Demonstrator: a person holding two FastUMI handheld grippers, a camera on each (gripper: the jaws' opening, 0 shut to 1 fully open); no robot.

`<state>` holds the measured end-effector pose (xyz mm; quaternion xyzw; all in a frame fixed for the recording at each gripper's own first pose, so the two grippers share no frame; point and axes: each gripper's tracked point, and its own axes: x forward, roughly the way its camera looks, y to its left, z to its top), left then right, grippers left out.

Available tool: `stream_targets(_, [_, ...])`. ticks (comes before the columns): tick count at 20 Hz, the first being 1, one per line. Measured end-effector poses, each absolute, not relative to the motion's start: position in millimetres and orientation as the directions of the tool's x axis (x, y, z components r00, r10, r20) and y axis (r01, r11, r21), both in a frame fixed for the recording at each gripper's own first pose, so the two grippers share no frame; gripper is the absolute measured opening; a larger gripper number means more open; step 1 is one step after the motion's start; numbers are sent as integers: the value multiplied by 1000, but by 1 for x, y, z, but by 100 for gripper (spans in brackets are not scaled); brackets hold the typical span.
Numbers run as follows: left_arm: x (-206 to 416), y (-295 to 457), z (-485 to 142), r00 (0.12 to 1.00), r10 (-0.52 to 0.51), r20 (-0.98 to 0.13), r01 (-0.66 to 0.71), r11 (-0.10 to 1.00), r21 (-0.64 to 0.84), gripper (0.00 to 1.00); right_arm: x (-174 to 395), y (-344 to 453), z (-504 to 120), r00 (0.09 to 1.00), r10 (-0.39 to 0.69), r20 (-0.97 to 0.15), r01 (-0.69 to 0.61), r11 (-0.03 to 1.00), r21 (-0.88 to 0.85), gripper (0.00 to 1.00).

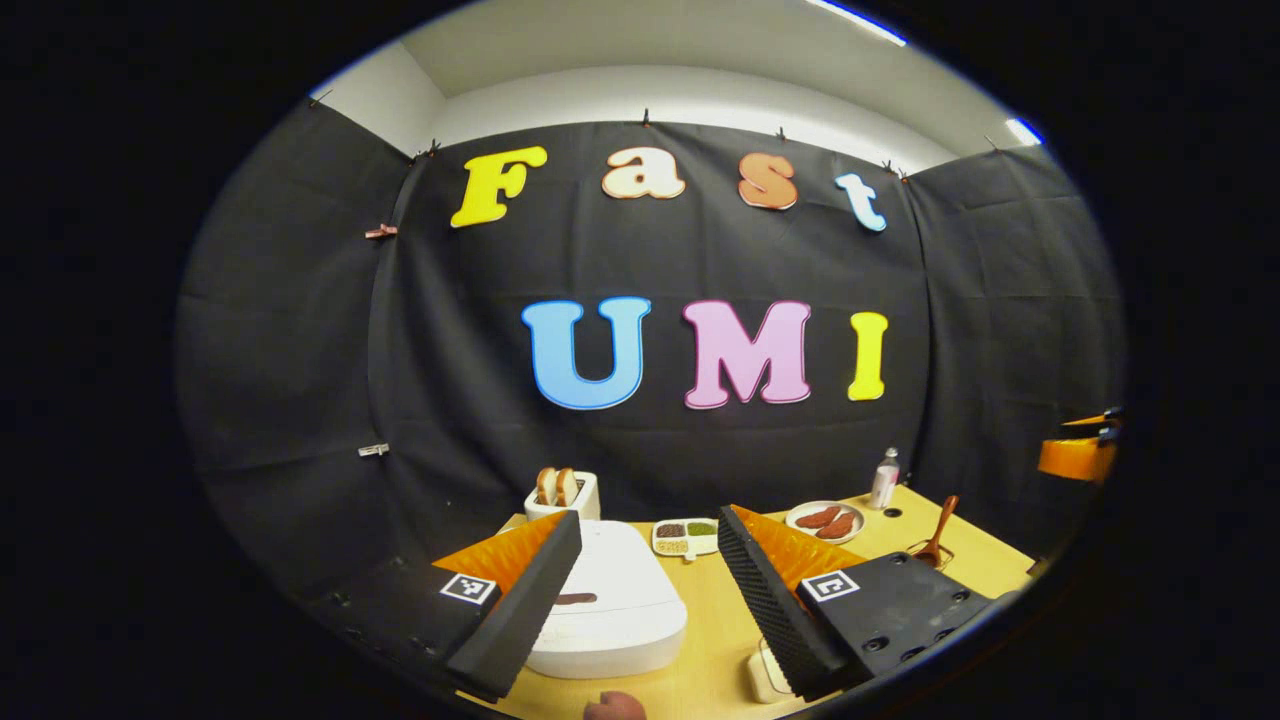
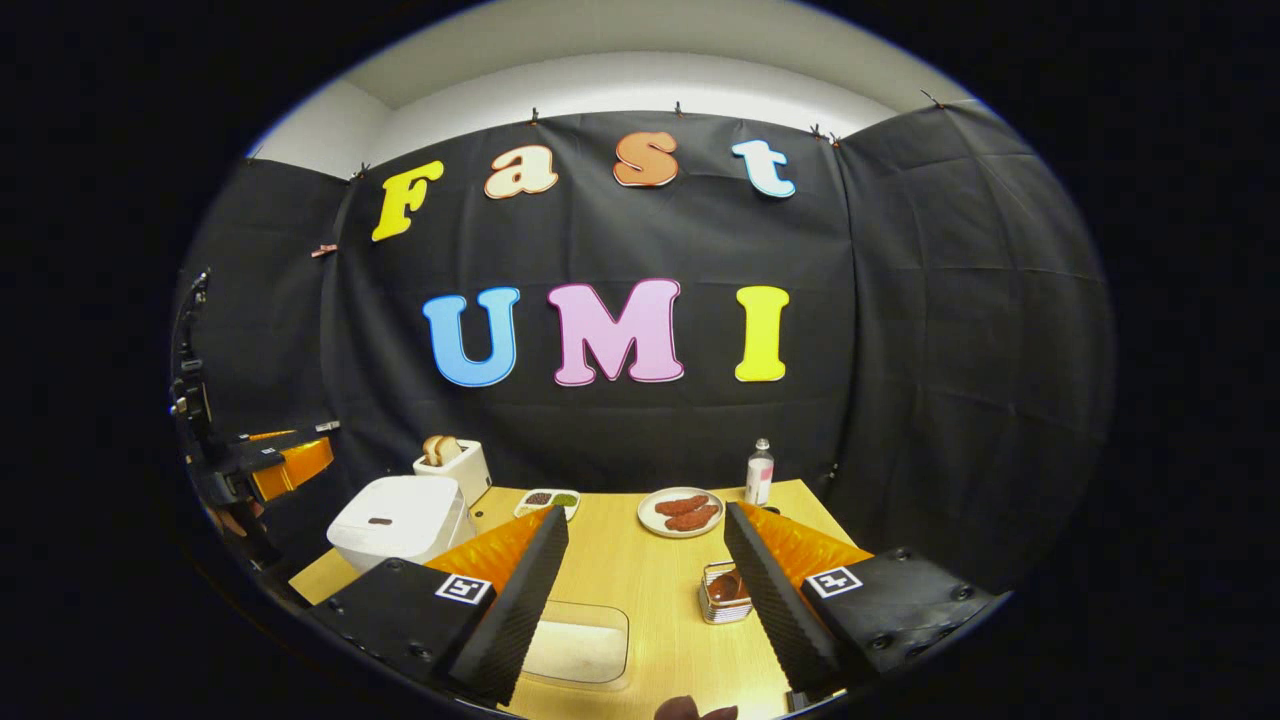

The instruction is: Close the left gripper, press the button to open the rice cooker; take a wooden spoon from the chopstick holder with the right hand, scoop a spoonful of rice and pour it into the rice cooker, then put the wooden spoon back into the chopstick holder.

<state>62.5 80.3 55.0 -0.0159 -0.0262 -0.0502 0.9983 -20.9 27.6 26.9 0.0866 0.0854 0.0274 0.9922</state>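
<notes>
tabletop (image 2: 640, 580): pale wood look, smooth, soft sheen
rice cooker (image 1: 620, 600): white plastic, smooth, slightly glossy lid
wooden spoon (image 1: 940, 535): brown wood, smooth
chopstick holder (image 2: 722, 592): thin metal wire, shiny
toaster (image 2: 458, 468): white, smooth casing
plate (image 2: 682, 512): pale, glazed-looking, smooth
bottle (image 2: 760, 472): clear plastic
booth wall (image 2: 950, 330): black cloth, matt, creased
jaws: inner faces ribbed, matt
</notes>
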Motion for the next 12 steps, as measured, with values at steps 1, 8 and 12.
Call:
stream_targets(1, [53,74,60,991,-113,65,115,993,-30,95,-21,29,32,986,70,-152,-43,984,174,98])
stream_targets(8, [4,50,53,983,-169,69,171,985,-33,95,-26,32,42,993,61,-103,-45,987,155,98])
stream_targets(12, [2,52,50,984,-164,64,167,985,-44,95,-32,32,35,993,58,-104,-42,988,148,98])
